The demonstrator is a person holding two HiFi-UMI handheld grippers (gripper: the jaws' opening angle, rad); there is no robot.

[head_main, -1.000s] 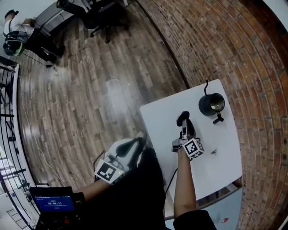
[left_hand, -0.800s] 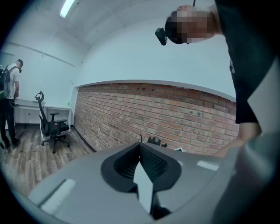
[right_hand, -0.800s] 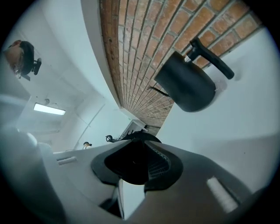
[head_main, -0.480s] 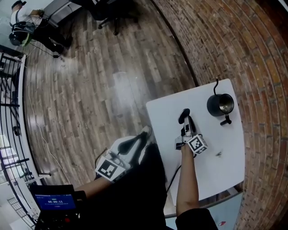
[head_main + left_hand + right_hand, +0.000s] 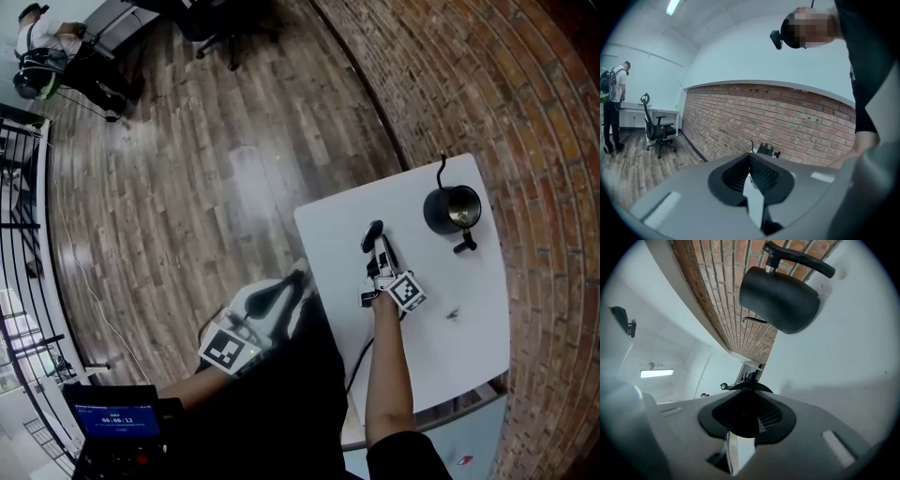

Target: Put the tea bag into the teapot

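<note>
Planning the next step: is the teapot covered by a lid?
No, the teapot stands open-topped, its shiny inside showing from above.

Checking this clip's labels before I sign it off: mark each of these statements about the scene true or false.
1. The teapot stands on the white table, at the end nearest the brick wall. True.
2. The teapot has its lid on. False: its mouth is open, and the lid is gripped in the right hand-held gripper.
3. The left hand-held gripper is touching the teapot. False: it is off the table's edge, far from the teapot.
4. The right hand-held gripper is over the table. True.
</note>
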